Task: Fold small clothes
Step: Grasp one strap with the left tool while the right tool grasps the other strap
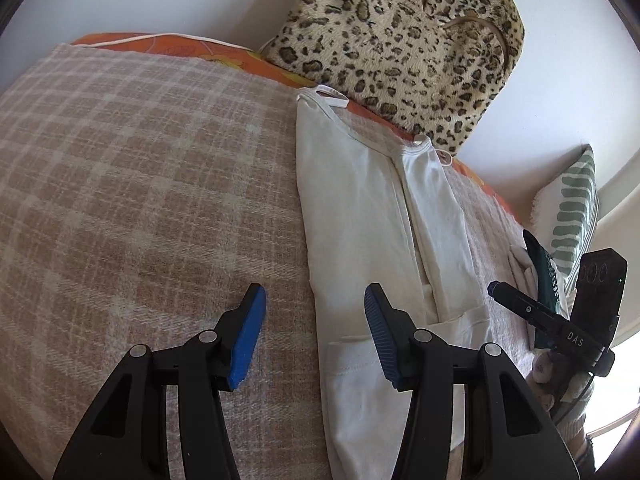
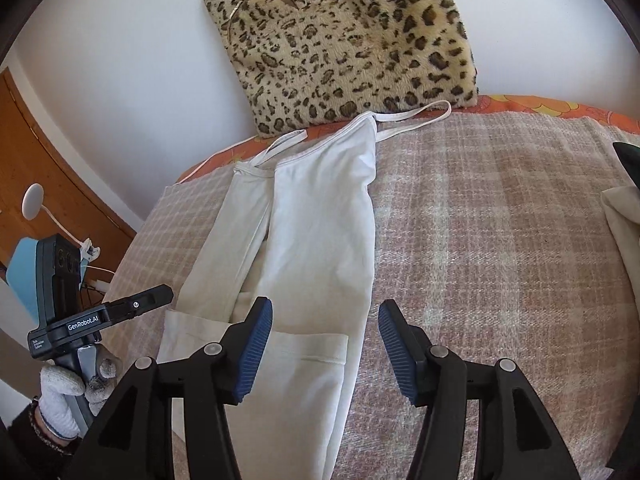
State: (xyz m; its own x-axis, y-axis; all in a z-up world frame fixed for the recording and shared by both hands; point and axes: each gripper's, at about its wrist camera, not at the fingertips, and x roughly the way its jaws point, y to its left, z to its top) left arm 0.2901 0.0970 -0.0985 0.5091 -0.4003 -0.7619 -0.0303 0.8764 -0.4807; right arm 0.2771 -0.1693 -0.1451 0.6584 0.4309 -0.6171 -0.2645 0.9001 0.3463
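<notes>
A white strappy top (image 1: 360, 208) lies lengthwise on the plaid blanket (image 1: 140, 184), both long sides folded in, straps toward the wall. It also shows in the right wrist view (image 2: 320, 232). My left gripper (image 1: 314, 332) is open and empty, hovering over the top's left edge near its lower end. My right gripper (image 2: 326, 344) is open and empty, hovering over the top's right edge near the hem. The other gripper shows at the edge of each view, the right gripper body (image 1: 560, 320) and the left gripper body (image 2: 100, 316).
A leopard-print cushion (image 1: 400, 40) leans on the white wall behind the top. A green-striped cushion (image 1: 572, 216) and dark and pale clothes (image 1: 540, 264) lie at the right. Another pale garment (image 2: 624, 232) lies on the blanket's right side. A wooden door (image 2: 48, 160) stands at left.
</notes>
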